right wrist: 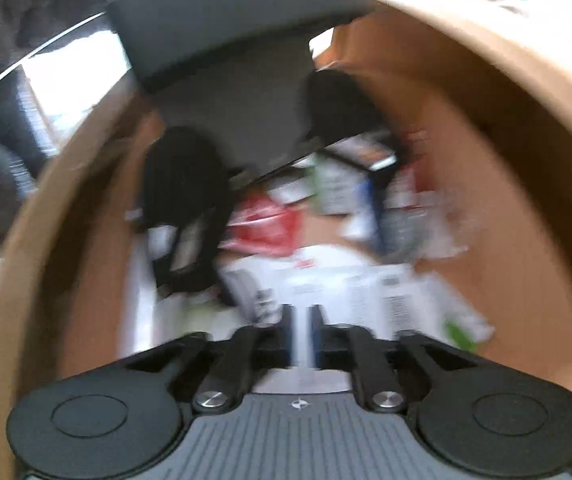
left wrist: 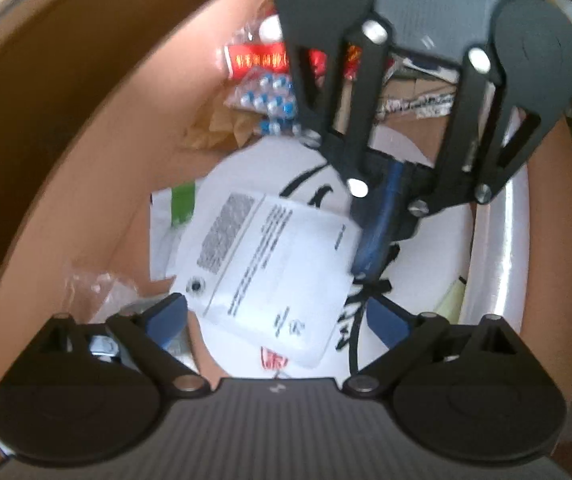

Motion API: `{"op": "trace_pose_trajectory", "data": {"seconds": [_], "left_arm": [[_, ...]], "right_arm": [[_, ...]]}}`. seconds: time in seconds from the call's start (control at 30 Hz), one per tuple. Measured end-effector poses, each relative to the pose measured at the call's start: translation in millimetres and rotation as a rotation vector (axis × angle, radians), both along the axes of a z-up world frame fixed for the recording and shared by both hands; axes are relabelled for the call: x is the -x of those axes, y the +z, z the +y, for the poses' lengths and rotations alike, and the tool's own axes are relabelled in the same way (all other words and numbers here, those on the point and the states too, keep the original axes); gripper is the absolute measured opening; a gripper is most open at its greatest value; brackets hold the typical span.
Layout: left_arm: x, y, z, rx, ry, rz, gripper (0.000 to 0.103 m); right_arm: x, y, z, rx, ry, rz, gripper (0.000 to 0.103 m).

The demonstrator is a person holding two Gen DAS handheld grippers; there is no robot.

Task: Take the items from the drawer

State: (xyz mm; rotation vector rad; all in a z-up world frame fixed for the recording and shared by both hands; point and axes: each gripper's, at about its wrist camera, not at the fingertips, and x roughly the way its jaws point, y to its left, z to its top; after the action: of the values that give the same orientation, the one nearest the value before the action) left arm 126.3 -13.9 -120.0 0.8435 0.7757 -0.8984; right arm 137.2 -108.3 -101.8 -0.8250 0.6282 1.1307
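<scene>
I look down into an open drawer with brown walls [left wrist: 98, 184]. My left gripper [left wrist: 278, 318] hangs open and wide, its blue pads either side of a white printed packet [left wrist: 270, 264] without touching it. The packet lies on a white round sheet with black brush strokes [left wrist: 425, 256]. My right gripper [left wrist: 381, 216] comes in from the far side, its blue fingertips at the packet's right edge. In the blurred right wrist view my right gripper [right wrist: 301, 320] has its pads close together with a white strip of the packet [right wrist: 325, 284] between them.
Toward the drawer's back lie a blister pack of blue and white capsules [left wrist: 270, 100], a red packet [left wrist: 262, 60] and crumpled brown paper [left wrist: 222, 128]. A green-labelled white item [left wrist: 182, 204] and clear plastic wrap [left wrist: 98, 288] lie at the left. A white tube [left wrist: 497, 256] lines the right wall.
</scene>
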Motion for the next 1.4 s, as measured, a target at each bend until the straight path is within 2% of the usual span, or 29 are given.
{"op": "trace_pose_trajectory", "data": {"seconds": [0.07, 0.13, 0.27, 0.3, 0.4, 0.43, 0.47, 0.5, 0.53, 0.57, 0.67, 0.77, 0.83, 0.97, 1.0, 1.07, 1.17, 1.23, 1.3, 1.37, 1.4], "left_arm": [[-2.6, -2.7, -1.9, 0.02, 0.021, 0.02, 0.098], [-8.4, -5.3, -1.0, 0.033, 0.059, 0.069, 0.099], [-31.5, -4.8, 4.1, 0.048, 0.19, 0.25, 0.094], [-31.8, -3.8, 3.7, 0.042, 0.187, 0.252, 0.094], [-28.3, 1.2, 1.7, 0.043, 0.161, 0.254, 0.082], [-26.2, 3.5, 1.2, 0.048, 0.144, 0.251, 0.069], [-24.0, 6.0, 0.6, 0.057, 0.124, 0.247, 0.05], [-22.4, 8.0, -0.1, 0.063, 0.11, 0.244, 0.041], [-21.1, 9.6, -0.8, 0.066, 0.096, 0.243, 0.024], [-19.9, 10.3, -1.3, 0.064, 0.08, 0.243, 0.014], [-10.8, 11.4, -1.9, 0.048, 0.018, 0.219, 0.012], [-2.4, 13.2, -2.4, 0.033, -0.031, 0.215, 0.004], [2.3, 15.1, -2.1, 0.032, -0.055, 0.199, 0.004], [3.1, 16.9, -0.3, 0.043, -0.09, 0.188, 0.004], [3.0, 17.9, 0.1, 0.047, -0.099, 0.182, 0.004], [5.9, 20.2, 1.4, 0.054, -0.109, 0.178, 0.004], [4.7, 22.3, 1.5, 0.056, -0.105, 0.177, 0.008], [0.9, 22.0, -2.3, 0.058, -0.094, 0.168, 0.011], [0.0, 22.6, -2.5, 0.057, -0.082, 0.152, 0.022], [-2.4, 22.7, -3.3, 0.054, -0.06, 0.133, 0.049], [-6.3, 20.3, -4.7, 0.054, -0.046, 0.128, 0.055]], "right_arm": [[-3.5, 3.1, -5.4, -0.019, -0.019, -0.008, 0.065], [-5.3, 4.9, -9.4, -0.044, -0.038, -0.005, 0.065], [-9.4, 1.3, -8.6, -0.038, -0.049, 0.018, 0.067], [-10.7, -0.6, -8.5, -0.039, -0.052, 0.03, 0.067], [-14.9, -6.7, -8.4, -0.023, -0.057, 0.057, 0.069], [-15.6, -8.6, -8.4, -0.016, -0.057, 0.056, 0.069], [-16.5, -9.8, -7.3, -0.007, -0.057, 0.055, 0.069], [-17.0, -11.2, -7.5, 0.003, -0.056, 0.057, 0.07], [-17.6, -12.7, -7.9, 0.011, -0.055, 0.059, 0.07], [-18.6, -14.1, -9.1, 0.015, -0.057, 0.056, 0.07], [-20.7, -20.3, -14.5, 0.05, -0.059, 0.015, 0.081], [-23.4, -29.2, -20.4, 0.078, -0.071, -0.009, 0.084], [-26.3, -35.2, -22.8, 0.081, -0.081, -0.013, 0.088], [-29.9, -39.9, -23.8, 0.062, -0.095, -0.037, 0.103], [-30.8, -41.2, -23.6, 0.06, -0.1, -0.035, 0.103], [-33.8, -43.0, -25.4, 0.027, -0.122, 0.006, 0.103], [-43.8, -46.4, -29.7, -0.03, -0.172, 0.114, 0.103], [-46.7, -47.2, -31.4, -0.05, -0.19, 0.138, 0.103], [-45.6, -47.2, -30.2, -0.047, -0.204, 0.139, 0.103], [-45.6, -46.0, -26.4, -0.03, -0.208, 0.151, 0.103], [-45.4, -45.2, -24.4, -0.018, -0.197, 0.16, 0.103]]}}
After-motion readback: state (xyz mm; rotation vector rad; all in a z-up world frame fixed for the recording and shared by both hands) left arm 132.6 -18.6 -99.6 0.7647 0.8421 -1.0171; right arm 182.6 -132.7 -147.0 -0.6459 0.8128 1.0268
